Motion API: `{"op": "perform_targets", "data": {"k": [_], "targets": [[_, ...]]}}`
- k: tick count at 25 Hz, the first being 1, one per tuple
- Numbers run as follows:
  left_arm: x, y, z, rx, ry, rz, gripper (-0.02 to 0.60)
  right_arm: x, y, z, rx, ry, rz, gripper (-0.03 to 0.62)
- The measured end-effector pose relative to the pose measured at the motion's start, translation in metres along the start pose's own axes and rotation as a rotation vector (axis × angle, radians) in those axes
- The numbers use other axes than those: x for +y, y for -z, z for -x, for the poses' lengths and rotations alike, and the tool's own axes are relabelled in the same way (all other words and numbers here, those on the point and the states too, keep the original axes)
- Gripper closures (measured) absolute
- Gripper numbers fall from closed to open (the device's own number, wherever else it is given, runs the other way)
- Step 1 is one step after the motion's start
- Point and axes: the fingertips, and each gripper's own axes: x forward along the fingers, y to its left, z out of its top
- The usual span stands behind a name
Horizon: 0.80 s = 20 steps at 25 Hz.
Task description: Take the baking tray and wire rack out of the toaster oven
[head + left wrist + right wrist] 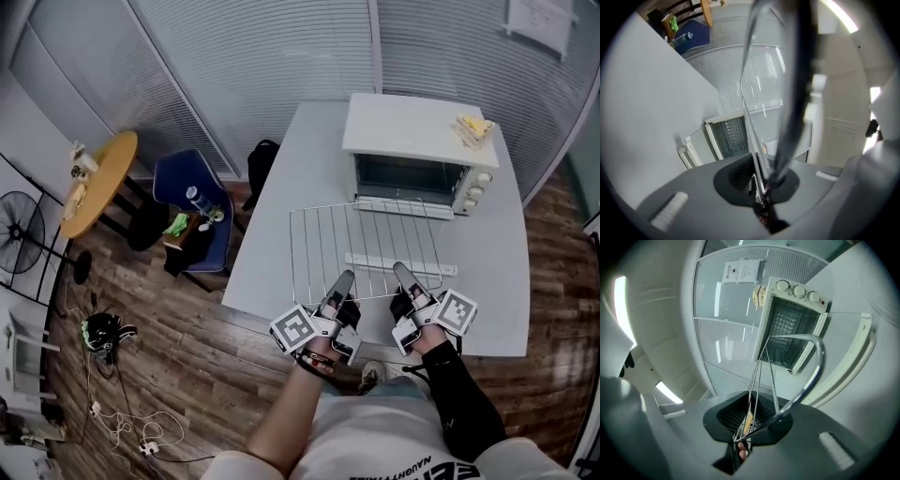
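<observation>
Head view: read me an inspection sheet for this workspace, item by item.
Surface: grey table, carrying the oven.
Job's things: toaster oven open; wire rack drawn out in front; baking tray not made out.
Clutter: yellow item atop the oven.
Grippers: left gripper and right gripper each shut on the rack's near edge.
Cables: loose cords on the floor.
Surroundings: blue chair, round table, fan.

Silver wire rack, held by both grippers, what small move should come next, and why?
Probably draw the silver wire rack a little further toward you, level. The left gripper and right gripper are shut on its near edge, but its far edge lies close to the white toaster oven, over its open door.
</observation>
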Motion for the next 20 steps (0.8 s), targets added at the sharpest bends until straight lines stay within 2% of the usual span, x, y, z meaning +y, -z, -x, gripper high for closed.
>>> {"op": "perform_targets", "data": {"k": [4, 10, 14, 20], "targets": [[0.01, -0.047, 0.025, -0.013, -0.008, -0.001, 0.528, 0.02, 0.034, -0.04, 0.017, -0.008, -0.004, 0.582], [0.02, -0.057, 0.029, 0.014, -0.028, -0.033, 0.528, 0.016, 0.042, -0.047, 0.008, 0.007, 0.001, 0.58], [0.029, -0.083, 0.042, 0.04, -0.032, -0.013, 0.528, 0.023, 0.063, -0.069, -0.012, 0.001, -0.006, 0.58], [0.032, -0.125, 0.049, 0.085, -0.007, -0.04, 0.528, 0.034, 0.085, -0.101, -0.047, 0.007, -0.013, 0.58]]}}
